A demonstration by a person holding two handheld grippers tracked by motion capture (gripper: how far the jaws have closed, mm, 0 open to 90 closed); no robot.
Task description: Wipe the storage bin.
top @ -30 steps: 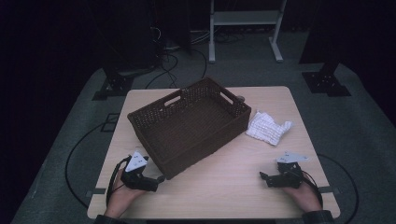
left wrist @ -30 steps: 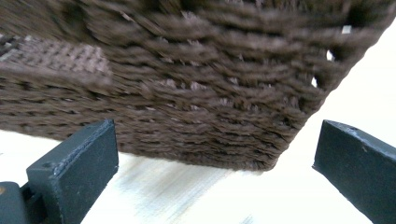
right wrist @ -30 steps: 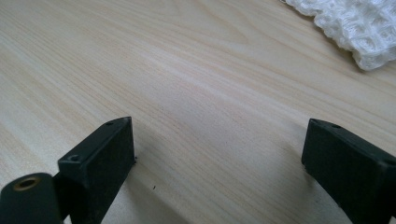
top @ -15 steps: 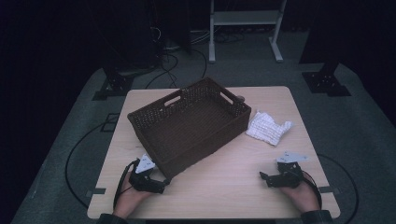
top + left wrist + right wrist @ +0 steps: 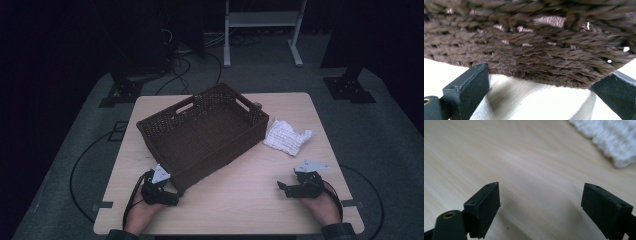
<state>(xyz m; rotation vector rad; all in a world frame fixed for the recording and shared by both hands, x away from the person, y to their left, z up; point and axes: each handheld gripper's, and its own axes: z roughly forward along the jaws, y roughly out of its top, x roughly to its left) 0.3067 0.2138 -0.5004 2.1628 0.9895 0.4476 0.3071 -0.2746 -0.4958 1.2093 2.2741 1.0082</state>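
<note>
A dark brown woven basket [image 5: 202, 132] sits at an angle in the middle of the wooden table [image 5: 240, 205], with nothing in it. A crumpled white cloth [image 5: 286, 136] lies just right of it. My left gripper [image 5: 174, 196] rests on the table at the basket's near corner. In the left gripper view the basket wall [image 5: 536, 47] looms close ahead, and the left gripper [image 5: 541, 97] is open with bare table between the jaws. My right gripper [image 5: 281, 188] lies near the front right, open [image 5: 541, 207] over bare wood. The cloth's edge [image 5: 609, 140] lies ahead of it to the right.
Stand legs [image 5: 260, 30], cables [image 5: 180, 65] and dark equipment bases [image 5: 347, 87] stand on the grey floor beyond the table. Bare tabletop stretches between the two grippers along the front edge.
My left gripper has slid right along the table, closer to the basket's near corner. The right gripper has stayed in place.
</note>
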